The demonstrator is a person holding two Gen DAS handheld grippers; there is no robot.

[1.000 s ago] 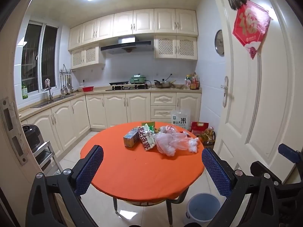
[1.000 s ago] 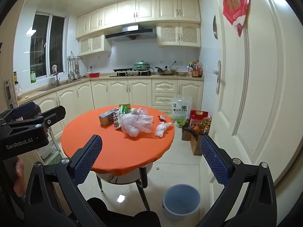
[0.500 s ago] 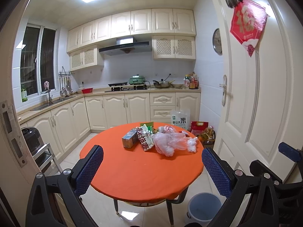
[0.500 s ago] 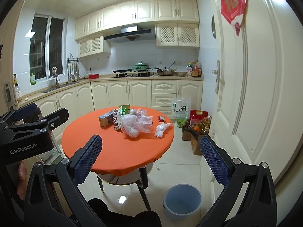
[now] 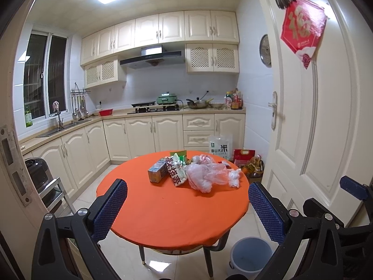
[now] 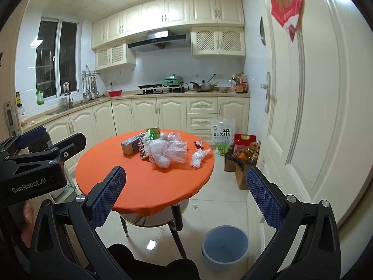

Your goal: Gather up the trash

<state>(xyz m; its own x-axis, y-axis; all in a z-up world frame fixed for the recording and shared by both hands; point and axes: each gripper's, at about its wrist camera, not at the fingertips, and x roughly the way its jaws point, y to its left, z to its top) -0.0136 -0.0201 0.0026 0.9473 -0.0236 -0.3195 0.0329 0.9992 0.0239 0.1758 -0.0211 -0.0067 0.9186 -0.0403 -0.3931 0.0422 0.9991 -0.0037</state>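
Trash lies on a round orange table [image 5: 163, 212] [image 6: 144, 186]: a drink carton [image 5: 157, 171] [image 6: 130, 145], a snack wrapper [image 5: 176, 171] [image 6: 143, 148], a crumpled pink plastic bag [image 5: 205, 177] [image 6: 167, 152], a small clear wrapper [image 5: 234, 177] [image 6: 198, 157] and a red scrap [image 6: 198, 143]. A blue-grey bin [image 5: 250, 257] [image 6: 225, 245] stands on the floor at the table's near right. My left gripper [image 5: 187, 206] and right gripper [image 6: 186, 194] are open and empty, well short of the table.
Kitchen cabinets and a counter line the back and left walls. A white door [image 5: 314, 116] stands close on the right. A rice bag [image 6: 222, 136] and boxes of groceries [image 6: 244, 161] sit on the floor by the door. A small scrap [image 6: 194, 206] lies on the floor tiles.
Both grippers have drifted slightly; the table and trash sit a little lower and nearer in the views. Nothing was grasped or moved.
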